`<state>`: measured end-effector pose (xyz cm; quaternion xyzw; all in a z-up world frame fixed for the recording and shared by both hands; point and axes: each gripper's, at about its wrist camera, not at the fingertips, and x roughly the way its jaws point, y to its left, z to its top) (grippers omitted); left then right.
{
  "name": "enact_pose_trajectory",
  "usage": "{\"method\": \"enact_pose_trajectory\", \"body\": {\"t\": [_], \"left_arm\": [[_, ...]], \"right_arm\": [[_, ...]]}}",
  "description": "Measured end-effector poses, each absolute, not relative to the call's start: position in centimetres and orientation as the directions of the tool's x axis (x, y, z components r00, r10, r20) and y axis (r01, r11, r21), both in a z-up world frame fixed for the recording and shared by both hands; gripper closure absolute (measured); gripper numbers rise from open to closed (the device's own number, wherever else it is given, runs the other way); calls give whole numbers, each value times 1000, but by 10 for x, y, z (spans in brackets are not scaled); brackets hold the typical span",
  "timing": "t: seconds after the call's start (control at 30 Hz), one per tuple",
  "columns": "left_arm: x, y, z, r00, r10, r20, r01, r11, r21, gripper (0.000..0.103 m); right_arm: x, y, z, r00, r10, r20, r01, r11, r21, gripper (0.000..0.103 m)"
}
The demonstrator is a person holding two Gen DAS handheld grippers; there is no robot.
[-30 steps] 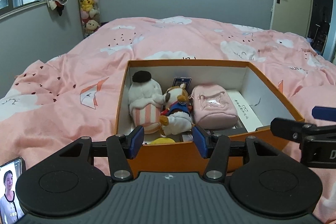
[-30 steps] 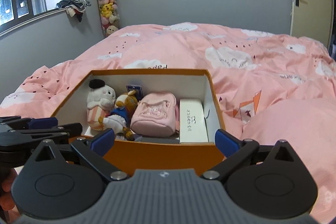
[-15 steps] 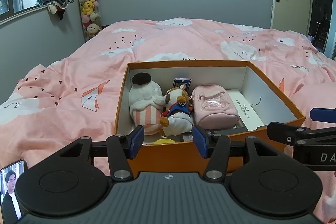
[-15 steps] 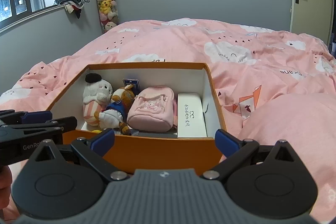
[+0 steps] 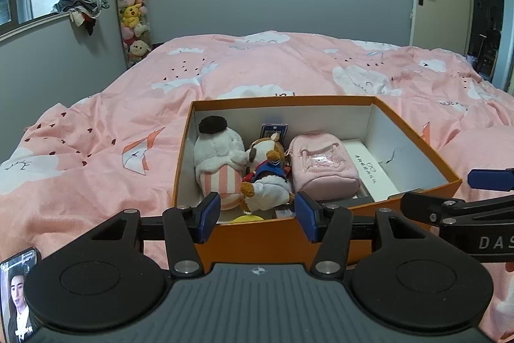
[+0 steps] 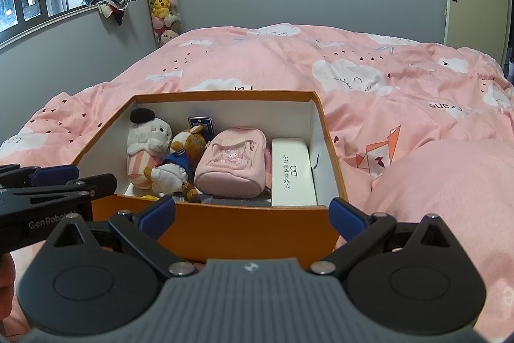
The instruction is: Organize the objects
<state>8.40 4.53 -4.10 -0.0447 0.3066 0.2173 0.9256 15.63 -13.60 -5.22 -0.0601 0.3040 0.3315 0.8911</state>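
Resting on the pink bed (image 5: 257, 76), the orange box (image 5: 257, 233) already holds a white plush (image 5: 218, 156), a pink pouch (image 5: 324, 163) and a white case (image 6: 293, 172), so packing looks nearly finished. Left gripper (image 5: 253, 216) and right gripper (image 6: 252, 212) hover empty, jaws apart, near its front wall; next likely needs a lid, none visible.

The one plain change is on the phone (image 5: 19, 291) lying at the bed's near left corner: its screen showed a figure in a pale top a second ago and now shows one in a dark jacket over a white shirt. In the right wrist view the orange box (image 6: 225, 227) sits a shade higher in the picture, too slight to count as a move of the right tool (image 6: 252, 209).
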Motion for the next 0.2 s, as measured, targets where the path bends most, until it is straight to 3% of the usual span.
{"method": "enact_pose_trajectory", "body": {"t": [0.2], "left_arm": [[83, 45, -40, 722, 376, -582, -428, 902, 52, 38]], "right_arm": [[157, -136, -53, 592, 555, -585, -629, 772, 95, 2]]}}
